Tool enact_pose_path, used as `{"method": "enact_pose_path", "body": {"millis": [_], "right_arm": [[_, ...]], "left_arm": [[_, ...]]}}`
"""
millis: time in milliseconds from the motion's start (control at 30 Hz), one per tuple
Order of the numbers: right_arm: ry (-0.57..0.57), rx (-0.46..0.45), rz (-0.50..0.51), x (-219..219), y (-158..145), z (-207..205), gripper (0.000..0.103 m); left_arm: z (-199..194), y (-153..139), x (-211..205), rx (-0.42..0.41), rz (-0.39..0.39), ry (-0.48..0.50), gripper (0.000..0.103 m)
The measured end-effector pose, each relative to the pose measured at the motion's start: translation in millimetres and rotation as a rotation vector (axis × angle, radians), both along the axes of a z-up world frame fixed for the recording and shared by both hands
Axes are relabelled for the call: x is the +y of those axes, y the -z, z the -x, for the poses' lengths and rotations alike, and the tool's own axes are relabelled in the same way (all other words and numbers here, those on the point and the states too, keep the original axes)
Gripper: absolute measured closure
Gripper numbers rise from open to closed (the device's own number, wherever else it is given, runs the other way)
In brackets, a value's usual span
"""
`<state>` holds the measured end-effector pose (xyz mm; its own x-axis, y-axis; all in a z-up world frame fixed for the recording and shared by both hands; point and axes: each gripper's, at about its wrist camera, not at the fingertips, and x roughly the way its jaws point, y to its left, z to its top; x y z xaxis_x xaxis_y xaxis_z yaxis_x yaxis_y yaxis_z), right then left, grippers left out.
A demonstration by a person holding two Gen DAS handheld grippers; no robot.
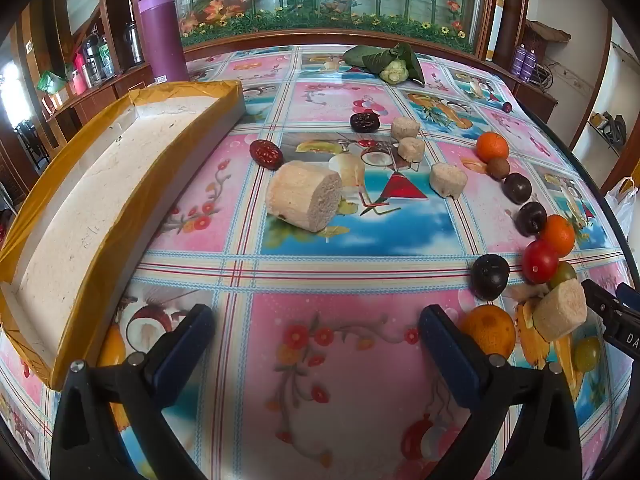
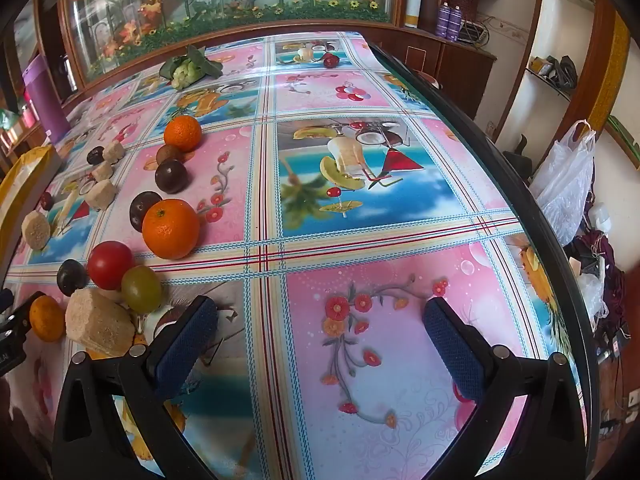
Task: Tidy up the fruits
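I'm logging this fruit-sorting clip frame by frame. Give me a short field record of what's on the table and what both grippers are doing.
surface: table with fruit-print cloth
container: shallow tray, left side, nothing in it
loose fruit: oranges, red tomato, green grape, dark plums, red dates
other pieces: pale cut chunks scattered mid-table
far edge: leafy green bundle, purple flask
left gripper: open, holding nothing
right gripper: open, holding nothing

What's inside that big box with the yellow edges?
Nothing that shows. The box has a bare whitish floor. Its near wall hides a strip of the floor on that side. All the fruit sits outside on the table.
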<state>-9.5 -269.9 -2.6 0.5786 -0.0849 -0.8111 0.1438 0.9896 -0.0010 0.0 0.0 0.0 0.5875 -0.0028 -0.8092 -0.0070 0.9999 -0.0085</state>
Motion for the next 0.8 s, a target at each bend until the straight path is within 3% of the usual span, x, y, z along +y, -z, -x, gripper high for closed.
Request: {"method": "enact_pose_path", "body": {"millis": [800], "right_arm": [[0.0,-0.002,0.002,0.0,0.3,-0.1,0.0]], "left_arm": [[0.1,0.0,0.0,-0.002,-0.001,0.0,0.0]]}}
